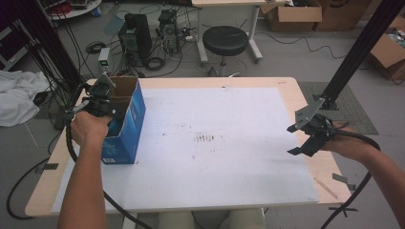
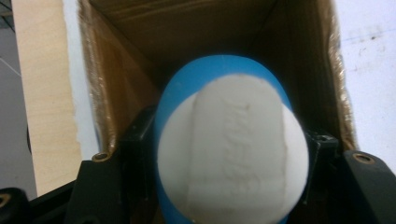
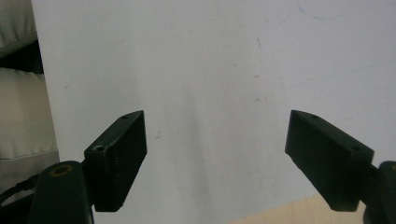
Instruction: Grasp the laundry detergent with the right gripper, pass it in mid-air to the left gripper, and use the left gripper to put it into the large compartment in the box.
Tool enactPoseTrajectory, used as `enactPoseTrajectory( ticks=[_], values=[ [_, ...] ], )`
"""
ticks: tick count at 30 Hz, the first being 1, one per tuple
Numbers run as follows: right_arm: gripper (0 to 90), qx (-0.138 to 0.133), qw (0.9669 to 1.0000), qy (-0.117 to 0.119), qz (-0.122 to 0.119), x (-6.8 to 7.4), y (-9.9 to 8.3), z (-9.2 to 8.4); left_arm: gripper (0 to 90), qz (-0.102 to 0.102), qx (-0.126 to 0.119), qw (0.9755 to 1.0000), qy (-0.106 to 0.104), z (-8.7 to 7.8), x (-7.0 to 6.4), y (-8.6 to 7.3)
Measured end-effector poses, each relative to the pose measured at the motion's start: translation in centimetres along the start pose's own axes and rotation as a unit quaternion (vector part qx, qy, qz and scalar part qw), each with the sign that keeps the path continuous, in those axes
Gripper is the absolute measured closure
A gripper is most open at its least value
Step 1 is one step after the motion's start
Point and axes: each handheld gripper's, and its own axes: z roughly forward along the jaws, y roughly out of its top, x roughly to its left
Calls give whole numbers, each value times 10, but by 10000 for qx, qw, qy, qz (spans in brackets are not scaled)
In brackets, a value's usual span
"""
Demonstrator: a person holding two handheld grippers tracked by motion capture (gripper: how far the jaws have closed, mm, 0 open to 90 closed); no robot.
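An open blue cardboard box (image 1: 128, 125) stands at the left side of the white sheet (image 1: 215, 167). My left gripper (image 1: 113, 112) reaches down into its open top, shut on a blue and white egg-shaped object (image 2: 231, 149). In the left gripper view the object sits between the black fingers (image 2: 135, 140), surrounded by the box's brown inner walls (image 2: 187, 28). My right gripper (image 1: 293, 140) hovers over the sheet's right edge, and its jaws (image 3: 215, 154) stand wide open with nothing between them.
The wooden table (image 1: 47, 191) shows around the sheet. Behind the table are a black stool (image 1: 225, 40), computer towers (image 1: 136, 36) with cables, and cardboard boxes (image 1: 291, 14). A black strut (image 1: 353, 57) rises at the right. White cloth (image 1: 16, 95) lies far left.
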Motion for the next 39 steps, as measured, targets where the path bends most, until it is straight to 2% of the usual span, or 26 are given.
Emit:
enactPoseTrajectory(
  ticks=[11, 18, 22, 26, 33, 39],
  values=[
    [208, 28, 10000, 15, 25, -1, -2, 2, 377, -63, -58, 9999, -89, 2, 5, 0],
    [208, 47, 10000, 40, 17, 0, 0, 6, 358, -106, -15, 9995, -285, 5, 7, 0],
    [209, 56, 10000, 43, 26, 1, 0, 7, 355, -133, -60, 9996, -251, 4, 7, -1],
    [209, 50, 10000, 41, 24, 1, 0, 6, 329, -168, -70, 9996, -216, 3, 8, -1],
    [209, 28, 10000, 16, 15, 2, -1, 4, 306, -212, -158, 9992, -299, -2, 9, -2],
    [209, 44, 10000, 13, 16, 3, 0, 3, 288, -200, -181, 9991, -317, -13, 11, 0]
  ],
)
